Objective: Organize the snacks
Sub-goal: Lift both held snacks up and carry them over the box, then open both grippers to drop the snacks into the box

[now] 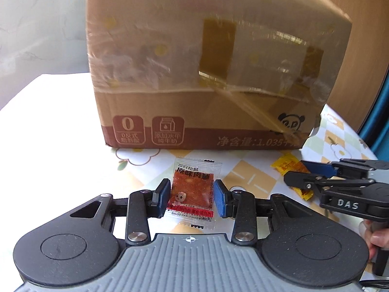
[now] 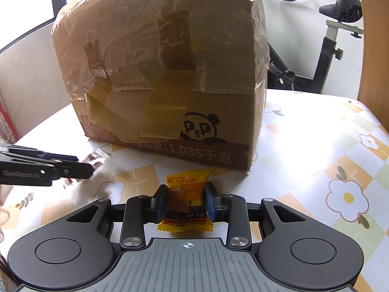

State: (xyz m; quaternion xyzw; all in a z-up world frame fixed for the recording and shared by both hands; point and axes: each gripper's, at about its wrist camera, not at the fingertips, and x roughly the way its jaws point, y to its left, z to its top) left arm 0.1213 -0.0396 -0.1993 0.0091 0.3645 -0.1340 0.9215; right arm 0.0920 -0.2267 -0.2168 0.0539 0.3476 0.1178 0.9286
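A clear packet of red jerky [image 1: 192,189] sits between the blue pads of my left gripper [image 1: 192,196], which is shut on its side edges just above the table. My right gripper [image 2: 186,202] is shut on a yellow snack packet [image 2: 186,182], held low over the tablecloth. In the left wrist view the right gripper [image 1: 299,175] reaches in from the right with the yellow packet [image 1: 288,165] showing past its fingers. In the right wrist view the left gripper [image 2: 82,165] comes in from the left, the clear packet [image 2: 97,158] blurred at its tip.
A big taped cardboard box [image 1: 206,73] with a panda print [image 2: 201,127] stands right behind both packets. The table has a flower-patterned cloth [image 2: 316,170]. An exercise bike [image 2: 335,36] stands beyond the table at the right. A hand [image 1: 379,238] holds the right gripper's handle.
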